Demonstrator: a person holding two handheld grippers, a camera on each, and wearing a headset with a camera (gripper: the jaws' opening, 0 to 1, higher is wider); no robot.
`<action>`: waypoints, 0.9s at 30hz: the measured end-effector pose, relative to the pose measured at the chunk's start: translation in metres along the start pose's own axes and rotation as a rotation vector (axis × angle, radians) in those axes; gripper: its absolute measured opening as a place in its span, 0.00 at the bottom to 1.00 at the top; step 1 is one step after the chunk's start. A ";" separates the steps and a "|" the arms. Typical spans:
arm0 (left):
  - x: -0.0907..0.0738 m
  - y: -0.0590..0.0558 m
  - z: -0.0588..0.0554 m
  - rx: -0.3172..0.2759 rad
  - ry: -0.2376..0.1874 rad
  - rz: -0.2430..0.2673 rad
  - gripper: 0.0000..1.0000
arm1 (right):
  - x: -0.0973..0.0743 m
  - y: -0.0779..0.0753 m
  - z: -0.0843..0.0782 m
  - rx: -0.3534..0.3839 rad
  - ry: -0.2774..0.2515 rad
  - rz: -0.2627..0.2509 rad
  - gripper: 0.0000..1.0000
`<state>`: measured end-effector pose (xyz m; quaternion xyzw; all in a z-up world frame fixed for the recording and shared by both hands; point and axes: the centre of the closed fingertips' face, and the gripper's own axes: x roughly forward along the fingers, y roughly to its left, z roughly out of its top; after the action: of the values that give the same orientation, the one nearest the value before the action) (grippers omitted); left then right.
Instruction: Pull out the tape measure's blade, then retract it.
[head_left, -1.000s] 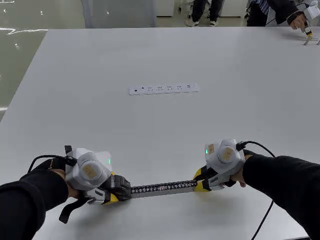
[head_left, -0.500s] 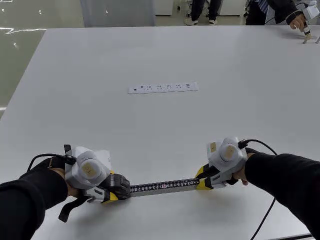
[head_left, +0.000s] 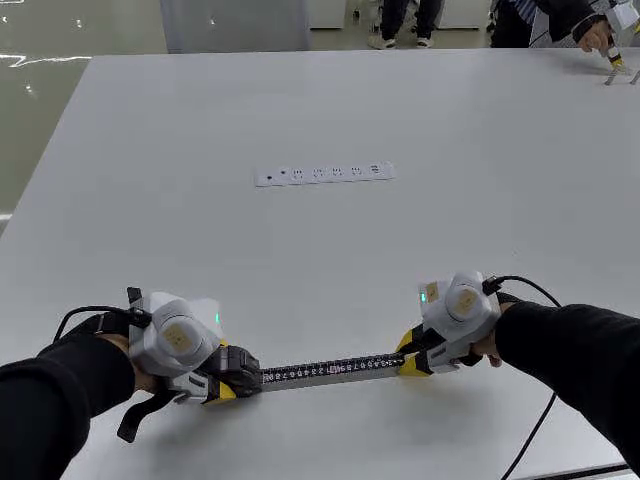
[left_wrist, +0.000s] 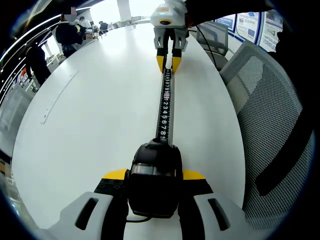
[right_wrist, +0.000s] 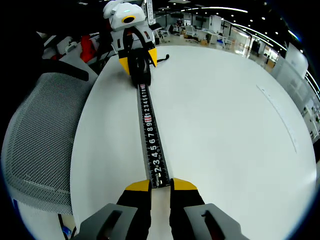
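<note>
- Tape measure (left_wrist: 155, 187): its dark case sits between the jaws of the left tongs (head_left: 228, 385), which are closed on it.
- The blade (right_wrist: 151, 135) comes out of the case and runs straight to the right tongs (right_wrist: 160, 185); their narrow jaws pinch its end.
- Case and blade are low over the white worktop (head_left: 400, 240), near its front edge.
- A white power strip (head_left: 325, 175) lies well apart, toward the middle.

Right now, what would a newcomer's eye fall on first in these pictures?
First comes the tape measure's blade, stretched flat near the front edge of the white table. The left tongs are shut on its black case, and the right tongs pinch its tip. Farther back, a white power strip lies mid-table.
</note>
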<state>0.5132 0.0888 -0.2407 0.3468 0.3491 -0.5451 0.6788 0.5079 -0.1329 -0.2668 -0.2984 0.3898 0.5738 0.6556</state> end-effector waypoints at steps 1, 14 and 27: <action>0.000 0.000 0.000 0.000 0.000 0.000 0.33 | 0.000 0.000 0.000 0.001 0.000 0.000 0.09; 0.000 0.000 0.000 -0.001 0.000 0.001 0.33 | -0.004 -0.002 -0.006 0.014 0.000 -0.003 0.09; 0.000 0.000 0.000 -0.001 0.001 0.003 0.33 | -0.006 -0.003 -0.010 0.020 0.003 -0.007 0.09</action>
<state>0.5131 0.0885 -0.2404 0.3472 0.3493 -0.5436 0.6796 0.5089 -0.1450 -0.2665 -0.2938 0.3955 0.5671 0.6600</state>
